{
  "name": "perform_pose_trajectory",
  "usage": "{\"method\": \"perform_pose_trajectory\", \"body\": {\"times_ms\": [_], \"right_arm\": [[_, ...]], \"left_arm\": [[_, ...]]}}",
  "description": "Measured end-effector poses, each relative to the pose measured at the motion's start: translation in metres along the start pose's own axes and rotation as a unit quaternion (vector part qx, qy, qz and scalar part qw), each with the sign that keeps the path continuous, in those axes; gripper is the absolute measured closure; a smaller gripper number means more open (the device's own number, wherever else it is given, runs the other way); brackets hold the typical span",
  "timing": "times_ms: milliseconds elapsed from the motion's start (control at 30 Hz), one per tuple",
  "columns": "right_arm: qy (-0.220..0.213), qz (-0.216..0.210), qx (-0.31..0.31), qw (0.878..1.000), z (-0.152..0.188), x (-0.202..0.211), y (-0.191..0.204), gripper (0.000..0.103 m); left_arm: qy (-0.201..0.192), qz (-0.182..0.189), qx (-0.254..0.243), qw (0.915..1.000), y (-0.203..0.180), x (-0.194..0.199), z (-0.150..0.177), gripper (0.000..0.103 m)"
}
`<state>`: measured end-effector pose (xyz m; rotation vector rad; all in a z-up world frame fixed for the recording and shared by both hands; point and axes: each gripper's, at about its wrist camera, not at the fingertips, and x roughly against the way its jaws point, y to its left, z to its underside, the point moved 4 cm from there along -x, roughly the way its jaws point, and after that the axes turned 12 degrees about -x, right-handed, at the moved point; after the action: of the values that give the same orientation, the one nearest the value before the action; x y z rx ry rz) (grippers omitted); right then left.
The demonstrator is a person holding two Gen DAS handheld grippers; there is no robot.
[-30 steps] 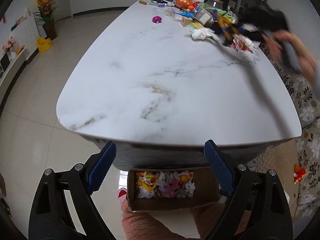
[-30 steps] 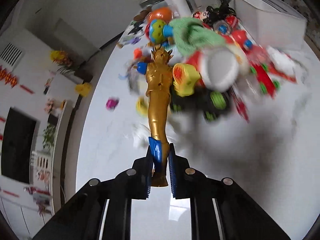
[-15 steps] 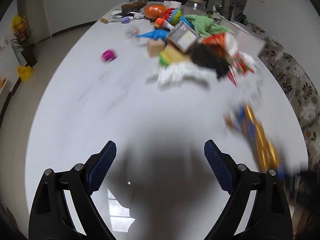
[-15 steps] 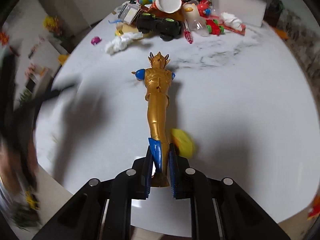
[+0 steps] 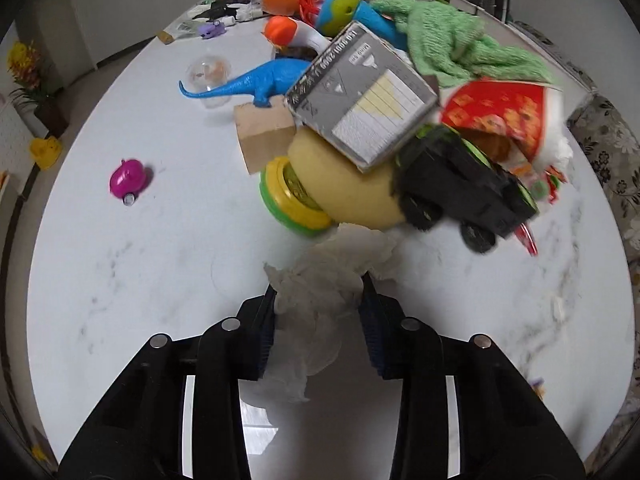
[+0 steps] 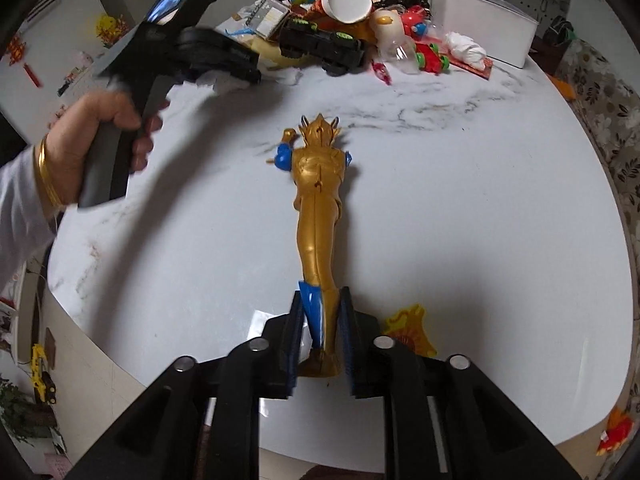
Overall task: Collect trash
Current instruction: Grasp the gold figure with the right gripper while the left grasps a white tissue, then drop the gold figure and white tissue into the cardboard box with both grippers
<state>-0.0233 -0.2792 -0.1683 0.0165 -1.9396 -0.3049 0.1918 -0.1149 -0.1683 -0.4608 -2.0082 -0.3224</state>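
Note:
A crumpled white tissue (image 5: 320, 292) lies on the white marble table (image 5: 140, 260) at the near edge of a toy pile. My left gripper (image 5: 319, 300) is closed around the tissue, blue pads pressing both its sides. It also shows in the right wrist view (image 6: 240, 68), over the tissue (image 6: 224, 80). My right gripper (image 6: 320, 320) holds the legs of a gold and blue figure (image 6: 318, 200) that lies flat on the table (image 6: 480, 220); the pads have slackened a little.
The pile holds a black toy truck (image 5: 460, 188), a yellow sponge (image 5: 344, 184), a grey carton (image 5: 360, 92), a green towel (image 5: 452, 44), a red packet (image 5: 500, 112) and a blue dinosaur (image 5: 264, 80). A magenta toy (image 5: 128, 178) lies left. A yellow toy piece (image 6: 412, 328) lies beside my right gripper.
My left gripper swung from the table's end to the pile and closed on the tissue. My right gripper carried the gold figure away from the pile and laid it on the table.

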Motion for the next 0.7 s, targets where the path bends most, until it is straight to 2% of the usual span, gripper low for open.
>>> {"method": "perform_pose_trajectory", "body": {"times_ms": [100, 200, 300, 400, 500, 600, 700], "right_arm": [[-0.010, -0.013, -0.003, 1.000, -0.009, 0.006, 0.003, 0.061], [-0.018, -0.016, 0.007, 1.000, -0.023, 0.008, 0.012, 0.059], [-0.013, -0.012, 0.019, 1.000, -0.035, 0.000, 0.020, 0.051], [0.002, 0.008, 0.035, 0.999, -0.048, -0.020, 0.028, 0.051], [0.026, 0.036, 0.045, 0.998, -0.054, -0.043, 0.030, 0.074], [0.029, 0.022, 0.037, 0.999, -0.057, -0.040, 0.034, 0.075], [0.024, -0.008, 0.048, 0.999, -0.050, -0.016, 0.047, 0.075]], "left_arm": [[-0.014, 0.014, -0.001, 0.9998, 0.007, 0.019, 0.021, 0.067], [-0.035, 0.037, 0.011, 0.9987, 0.017, 0.052, 0.048, 0.067], [-0.045, 0.043, 0.016, 0.9979, 0.028, 0.088, 0.083, 0.067], [-0.044, 0.041, 0.024, 0.9979, 0.037, 0.118, 0.125, 0.067], [-0.045, 0.048, 0.044, 0.9969, 0.047, 0.144, 0.164, 0.067], [-0.048, 0.054, 0.056, 0.9958, 0.051, 0.171, 0.196, 0.067], [-0.043, 0.048, 0.038, 0.9972, 0.046, 0.198, 0.226, 0.067]]}}
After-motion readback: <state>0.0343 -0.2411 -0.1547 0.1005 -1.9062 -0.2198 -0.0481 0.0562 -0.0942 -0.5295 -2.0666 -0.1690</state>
